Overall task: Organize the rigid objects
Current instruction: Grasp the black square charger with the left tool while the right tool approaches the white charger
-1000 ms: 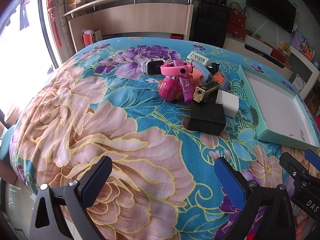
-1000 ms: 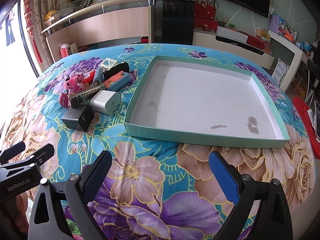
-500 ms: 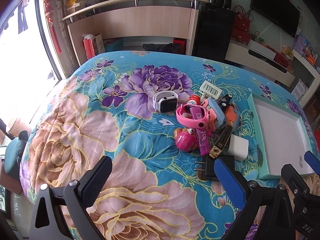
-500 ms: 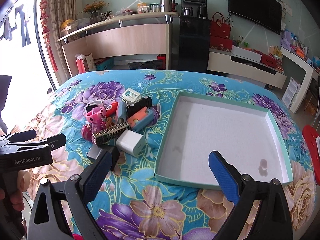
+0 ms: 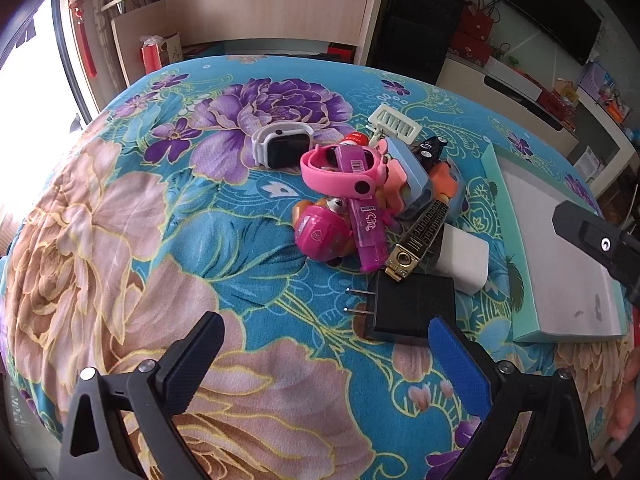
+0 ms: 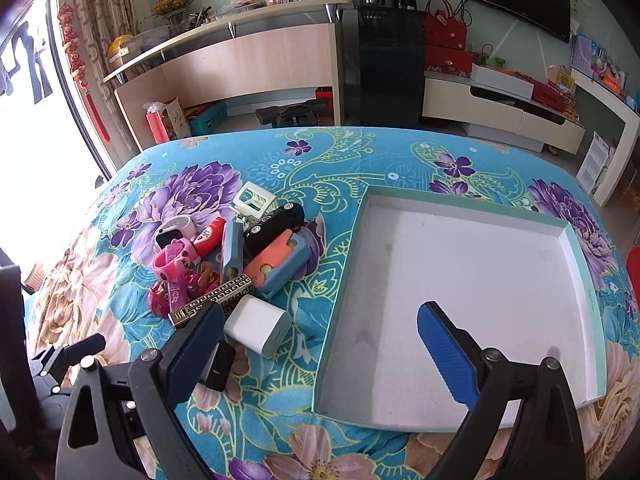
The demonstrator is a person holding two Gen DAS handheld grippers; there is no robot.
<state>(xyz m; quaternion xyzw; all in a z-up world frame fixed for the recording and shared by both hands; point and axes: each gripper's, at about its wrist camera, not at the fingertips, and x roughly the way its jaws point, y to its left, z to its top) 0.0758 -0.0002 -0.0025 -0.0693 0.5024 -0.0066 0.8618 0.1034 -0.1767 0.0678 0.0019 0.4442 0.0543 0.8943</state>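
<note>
Since the previous frames both wrist views have shifted: the left one now sits closer over the pile, with the black plug adapter (image 5: 412, 306) larger and nearer its right finger, while the right one stands over the tray's near left corner.

Left to right on the floral cloth (image 5: 160, 240): a white smartwatch (image 5: 282, 146), a pink watch (image 5: 340, 172) resting on a pink toy figure (image 5: 322, 234), a purple stick (image 5: 368, 236), a gold-and-black patterned lighter (image 5: 418, 240), the black plug adapter, a white charger block (image 5: 464, 262), then the teal-rimmed tray (image 6: 340, 292), which holds nothing. All items remain in one heap well left of the tray.

Risks, as judged: the items overlap, so closing on the adapter could drag the lighter, whose end rests on it, or nudge the charger touching it. The adapter is flat and smooth; a shallow pinch may slip. The soft cloth may bunch under the fingertips.

Pose: left gripper (image 5: 332, 356) hovers low, tilted forward, fingers wide apart and empty, the adapter just ahead of the right finger. Right gripper (image 6: 320, 336) hovers likewise, fingers spread wide, empty, straddling the tray's left wall, with the charger block just beyond its left finger.
</note>
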